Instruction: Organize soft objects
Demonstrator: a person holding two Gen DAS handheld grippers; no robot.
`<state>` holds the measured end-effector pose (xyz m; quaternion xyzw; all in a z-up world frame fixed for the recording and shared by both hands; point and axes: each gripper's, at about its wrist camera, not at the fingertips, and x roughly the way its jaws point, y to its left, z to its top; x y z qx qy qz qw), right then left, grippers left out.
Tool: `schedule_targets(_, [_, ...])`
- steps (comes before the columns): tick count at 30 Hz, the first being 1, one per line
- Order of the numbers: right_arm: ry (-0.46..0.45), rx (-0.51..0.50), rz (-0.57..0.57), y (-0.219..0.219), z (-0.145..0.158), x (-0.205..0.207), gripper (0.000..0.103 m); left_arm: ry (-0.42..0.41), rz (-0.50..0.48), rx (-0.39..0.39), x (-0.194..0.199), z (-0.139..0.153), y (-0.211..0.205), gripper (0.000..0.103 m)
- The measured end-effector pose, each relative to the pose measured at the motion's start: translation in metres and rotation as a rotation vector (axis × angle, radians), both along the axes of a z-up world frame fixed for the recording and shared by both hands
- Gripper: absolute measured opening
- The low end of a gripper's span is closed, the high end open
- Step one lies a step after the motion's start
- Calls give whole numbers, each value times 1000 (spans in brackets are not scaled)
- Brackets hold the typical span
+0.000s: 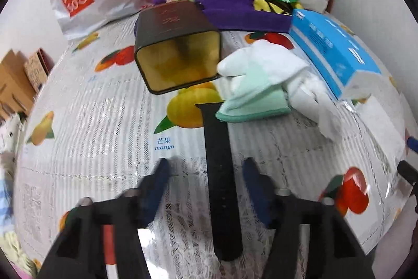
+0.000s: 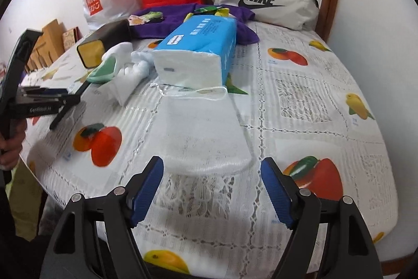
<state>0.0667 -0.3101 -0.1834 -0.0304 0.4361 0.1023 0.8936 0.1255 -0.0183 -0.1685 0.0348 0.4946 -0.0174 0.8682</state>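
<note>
We have both tools over the fruit-print tablecloth (image 2: 300,101), angled down at it. Our left gripper (image 1: 206,169) is released: its blue pads stand apart on either side of a black strap (image 1: 222,174) that lies flat on the cloth and runs away from us, and neither pad touches it, so we read this as lining up on the strap, not a grasp. Our right gripper (image 2: 211,174) is also released, jaws wide, hanging just short of the near edge of a white face mask (image 2: 206,132) that lies flat with its ear loops at the far end; the wide spread probably suits the mask's broad, limp edge. Beyond the mask sits a blue tissue pack (image 2: 201,43), and left of it a heap of white and mint cloths (image 1: 256,80) beside a dark tin (image 1: 177,54) tipped on its side with its open mouth toward us, perhaps the container meant for small soft things. A purple cloth (image 1: 235,9) and bags line the far edge.
</note>
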Motion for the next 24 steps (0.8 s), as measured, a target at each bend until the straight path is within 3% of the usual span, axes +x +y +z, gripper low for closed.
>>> schedule_targets(4, [-9,29,-2,3,-1,16,84,-16,-9,3,-2,-1,-3,56])
schedule_targets(6, [0,32,-1,6,-5,25,84,-29,-40,0,-3,0,-7,36])
schedule_targets(9, [26,31,11,14,-14,38,84,-38,-71,9,-4,1,-13,21])
schedule_targets(15, [36,-19,8,30,-21,48,86,-29,-62,-45,-2,2,-7,20])
schedule_targets(18, [33,-26,0,32,-21,49,83,-25,-61,-52,-2,1,-7,20])
schedule_targets(21, [19,-24,17,35,-20,45,66,-26,-62,-41,-2,1,-9,20])
schedule_targets(24, [12,-21,51,40,-16,41,35,-25,-61,-42,-2,1,-9,20])
